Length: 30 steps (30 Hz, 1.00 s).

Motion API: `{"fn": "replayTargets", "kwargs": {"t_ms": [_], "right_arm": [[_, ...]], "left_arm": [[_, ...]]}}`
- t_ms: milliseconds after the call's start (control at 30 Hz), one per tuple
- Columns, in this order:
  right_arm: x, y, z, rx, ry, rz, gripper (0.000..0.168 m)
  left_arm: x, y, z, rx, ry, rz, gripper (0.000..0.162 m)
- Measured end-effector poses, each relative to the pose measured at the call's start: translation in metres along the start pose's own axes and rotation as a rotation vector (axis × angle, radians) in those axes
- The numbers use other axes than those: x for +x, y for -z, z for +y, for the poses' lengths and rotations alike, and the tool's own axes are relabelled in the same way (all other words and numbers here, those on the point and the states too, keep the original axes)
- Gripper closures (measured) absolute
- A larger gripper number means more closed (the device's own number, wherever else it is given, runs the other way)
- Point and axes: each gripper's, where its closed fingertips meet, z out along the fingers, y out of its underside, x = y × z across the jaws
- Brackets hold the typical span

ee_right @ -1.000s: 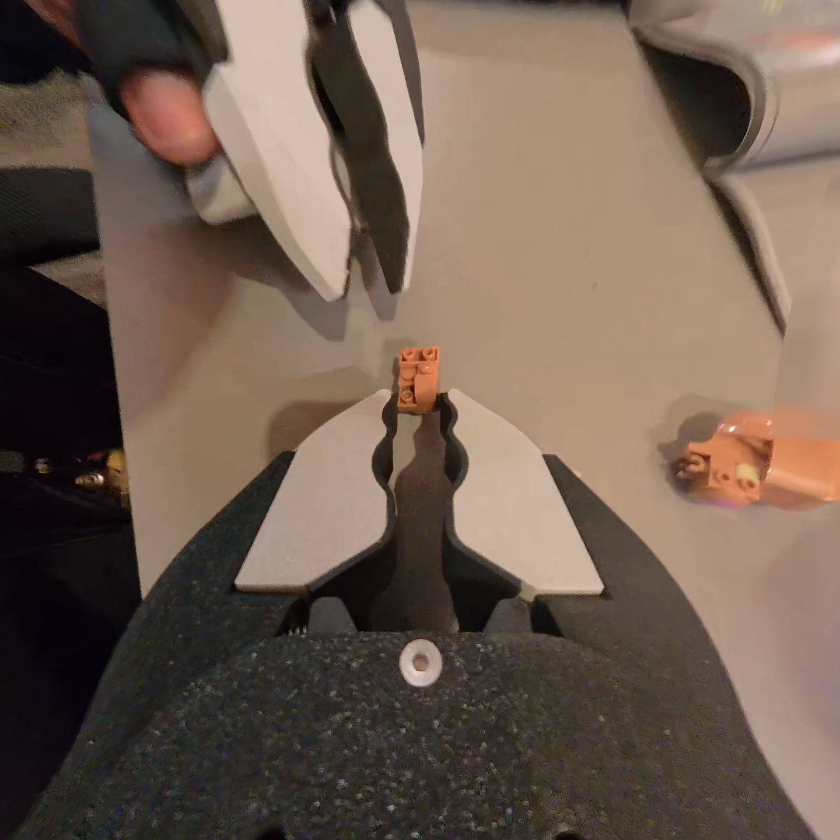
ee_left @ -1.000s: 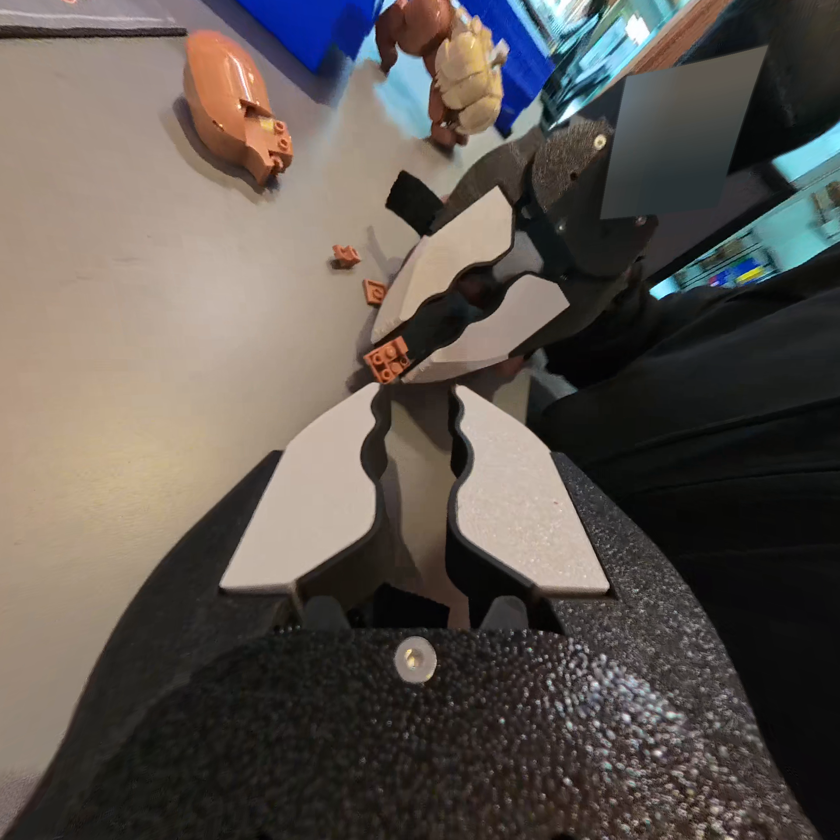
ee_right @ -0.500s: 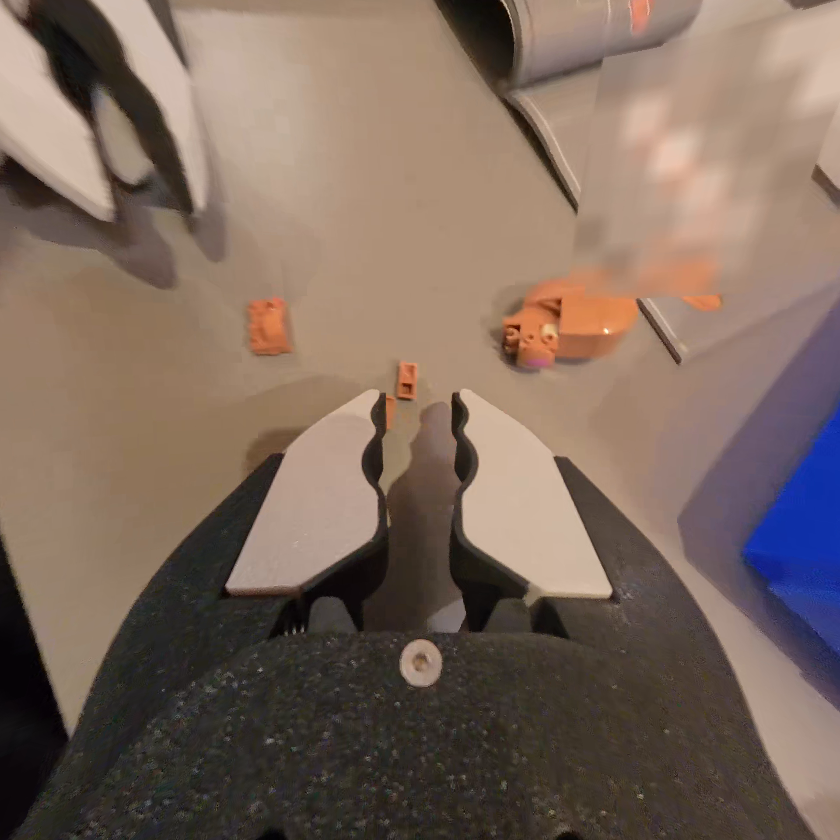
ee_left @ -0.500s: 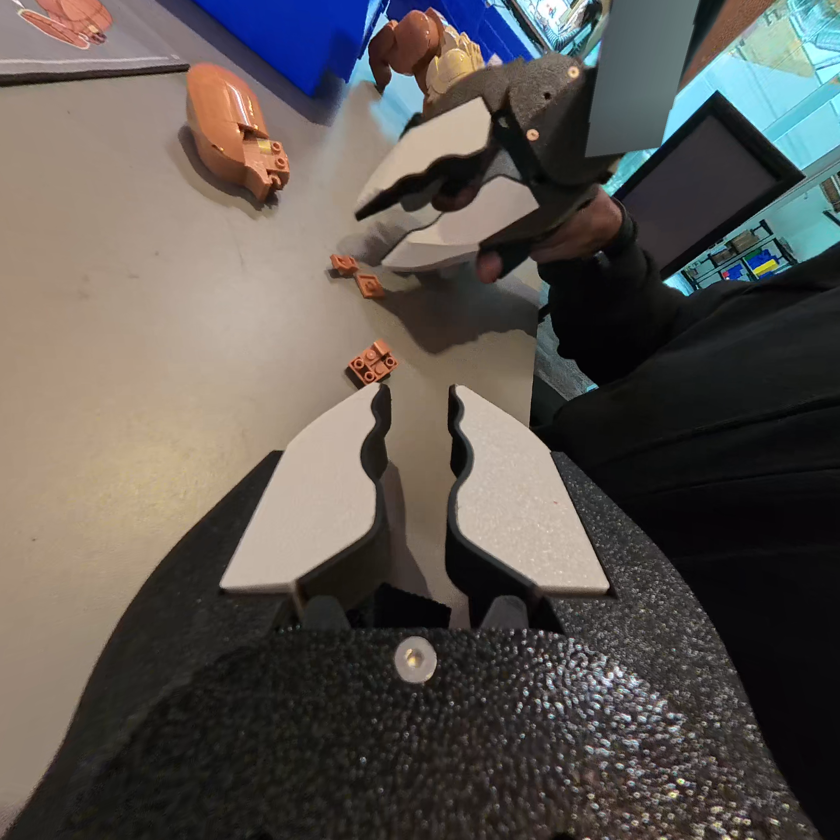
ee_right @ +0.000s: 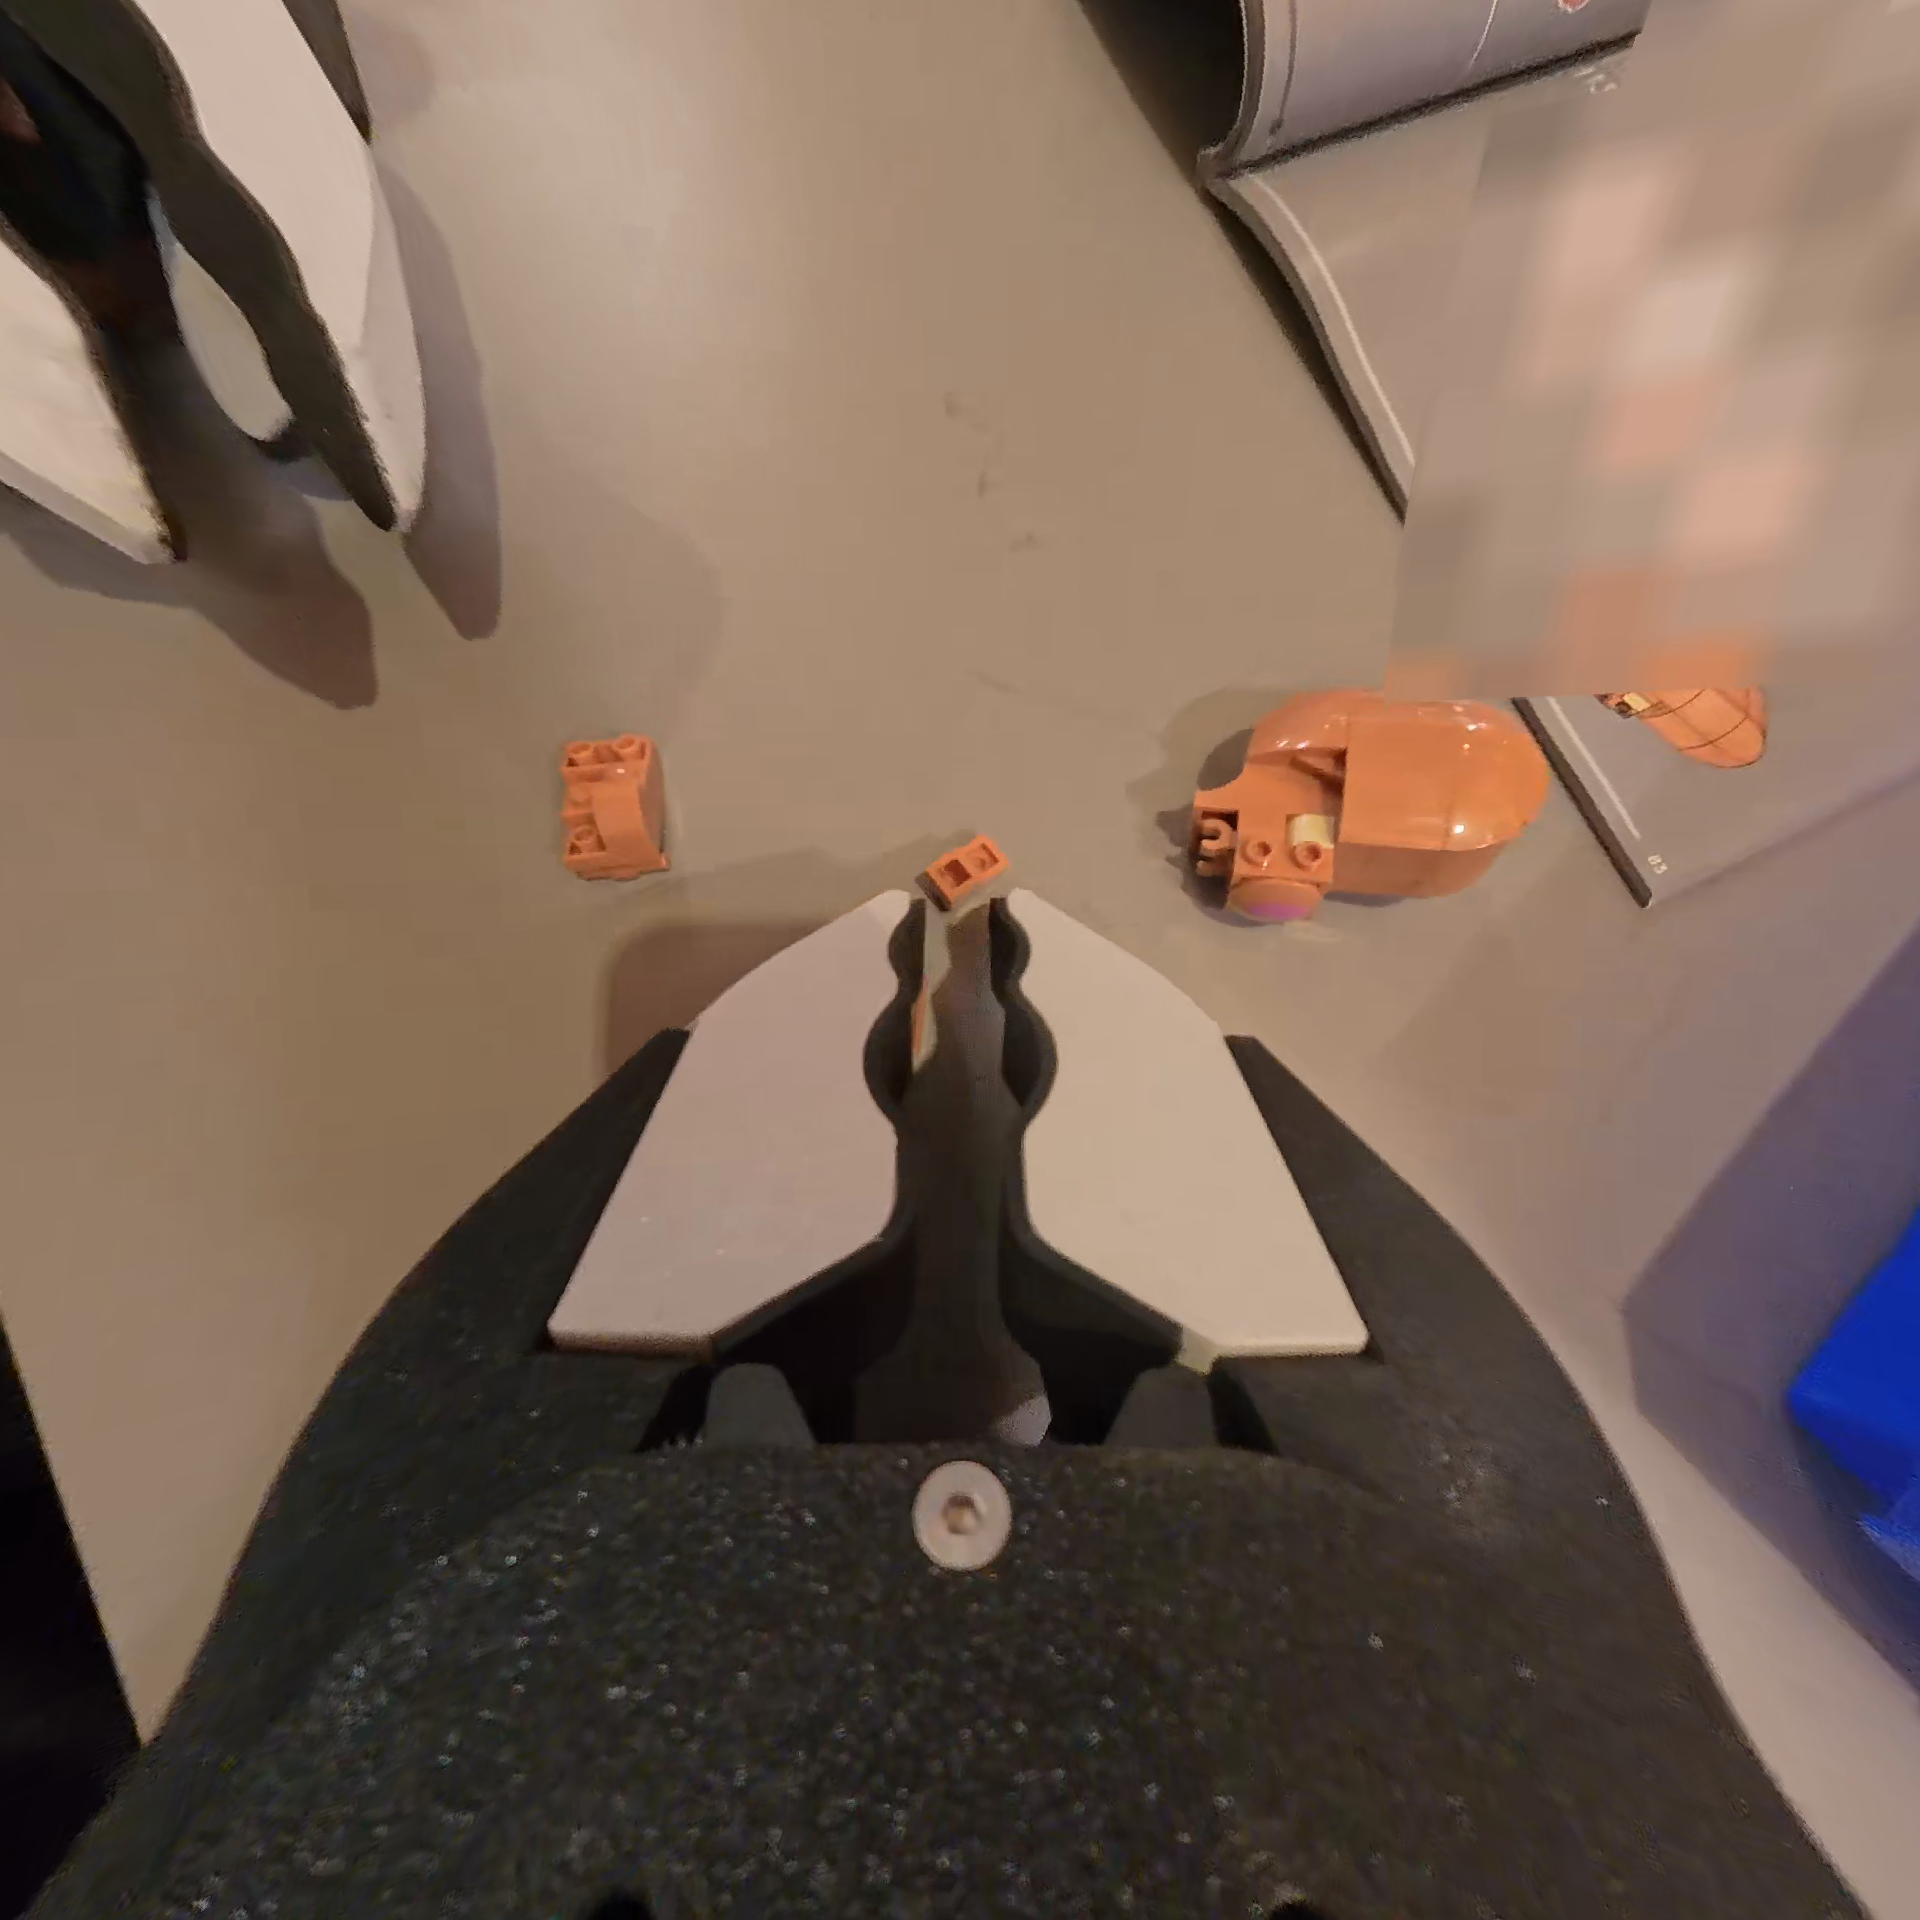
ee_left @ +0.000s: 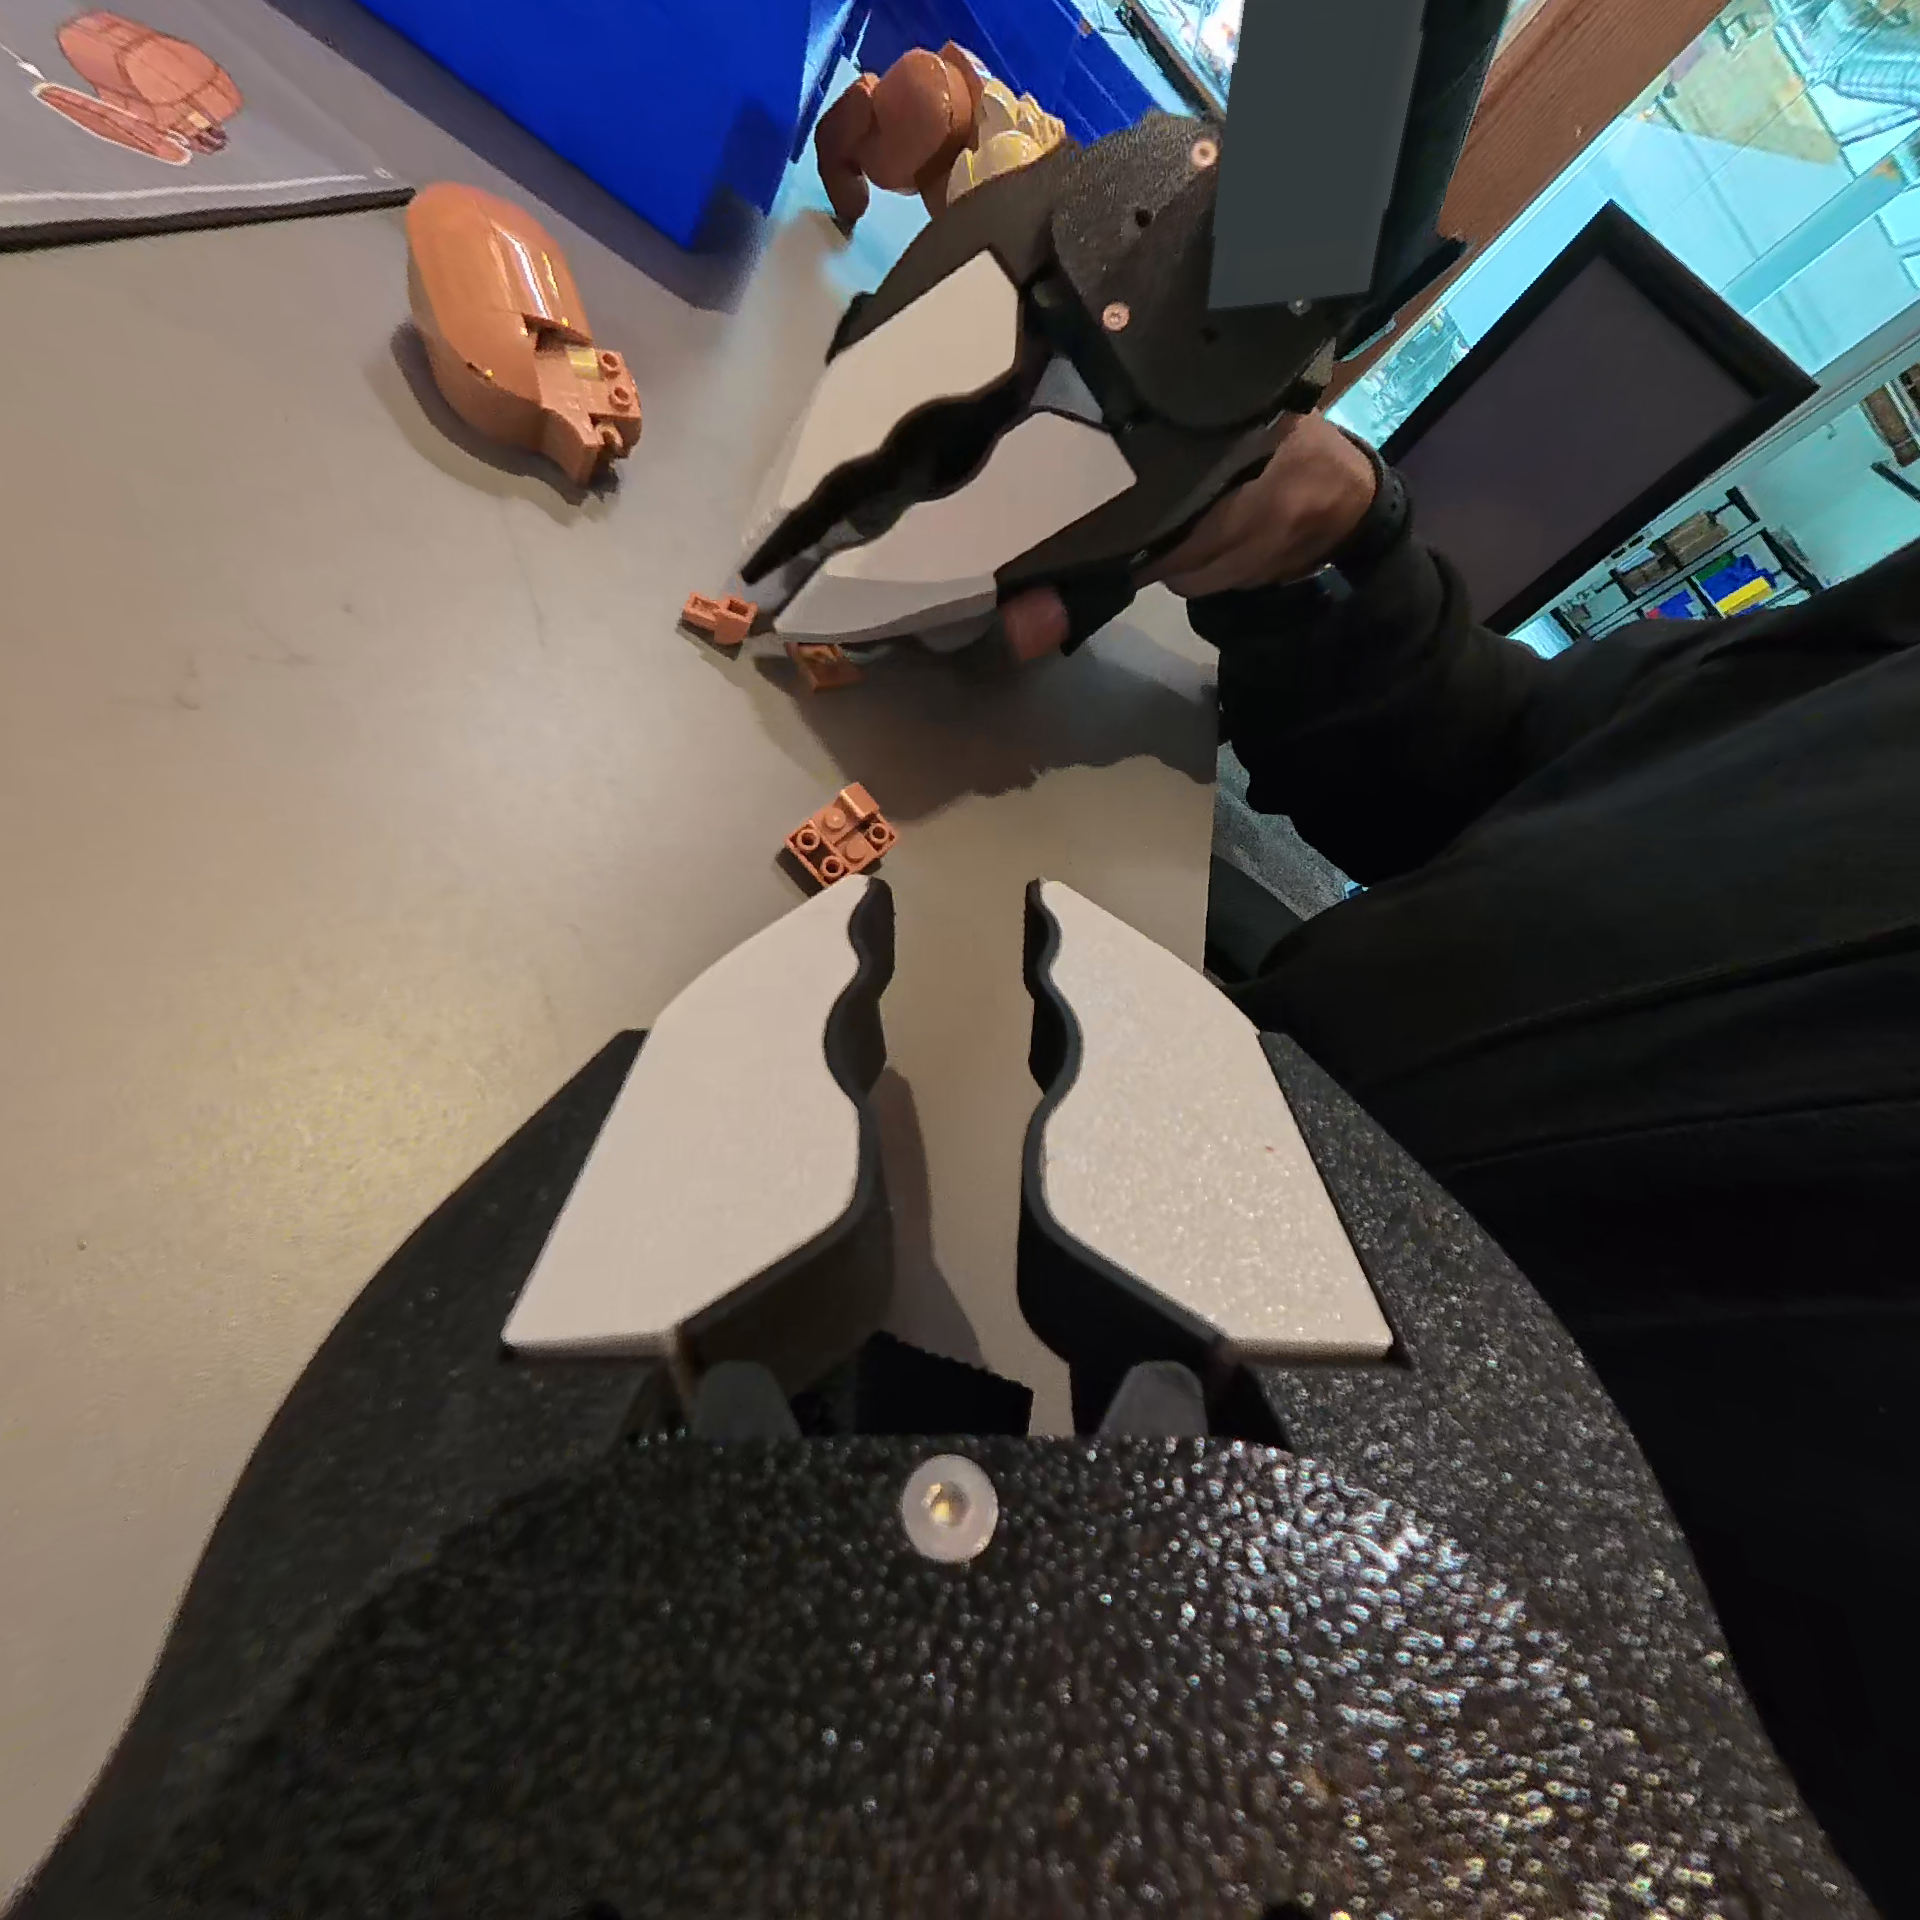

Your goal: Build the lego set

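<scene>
My right gripper [ee_right: 958, 906] has its jaws drawn in on a small orange plate [ee_right: 964, 868], which sits tilted at the very fingertips just above the grey table [ee_right: 831, 416]. The left wrist view shows this gripper [ee_left: 764, 603] low over the table with the plate [ee_left: 717, 613] at its tips and a second small orange piece [ee_left: 823, 665] under it. My left gripper [ee_left: 956, 894] is open and empty. An orange studded brick [ee_left: 840, 836] lies on the table just beyond its left fingertip. A curved orange assembly [ee_left: 509, 332] lies farther off and also shows in the right wrist view [ee_right: 1371, 810].
An instruction booklet [ee_left: 156, 125] and a blue bin [ee_left: 623, 94] stand at the far side, with a brown and cream figure [ee_left: 935, 104] beside them. The table's edge [ee_left: 1210, 831] runs close on the right. A person's hand [ee_left: 1247, 520] holds the right gripper. About 11 centimetres separates my left fingertips from my right. My left gripper's tips are some 4 centimetres from the orange studded brick [ee_left: 840, 836]. Look for it in the right wrist view [ee_right: 590, 755] too.
My right gripper let go of the orange studded brick, which now lies on the table. It opened, moved to the small plates, came down and closed on one. My left gripper stayed open and still.
</scene>
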Motion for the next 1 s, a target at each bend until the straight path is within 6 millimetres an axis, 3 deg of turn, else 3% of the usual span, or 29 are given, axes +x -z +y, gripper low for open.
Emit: {"fn": "replayTargets", "kwargs": {"t_ms": [167,367,500,667,767,1000], "right_arm": [[-0.001,-0.007,-0.003,-0.006,-0.044,0.000,0.149],[-0.005,-0.014,-0.005,0.006,-0.034,-0.013,0.157],[-0.031,0.006,-0.039,0.233,-0.271,-0.310,0.157],[-0.063,0.044,-0.081,0.468,-0.595,-0.819,0.158],[-0.074,0.051,-0.087,0.492,-0.639,-0.927,0.157],[-0.092,0.057,-0.094,0.508,-0.634,-1.031,0.157]], "left_arm": [[0.000,-0.001,-0.001,0.003,-0.011,-0.004,0.138],[-0.009,0.004,-0.009,0.027,-0.133,-0.090,0.138],[-0.012,0.014,-0.027,0.079,-0.426,-0.164,0.138],[0.011,0.016,-0.047,0.170,-0.934,-0.160,0.142],[0.024,0.012,-0.051,0.212,-1.102,-0.128,0.143],[0.036,0.005,-0.045,0.227,-1.238,-0.063,0.142]]}}
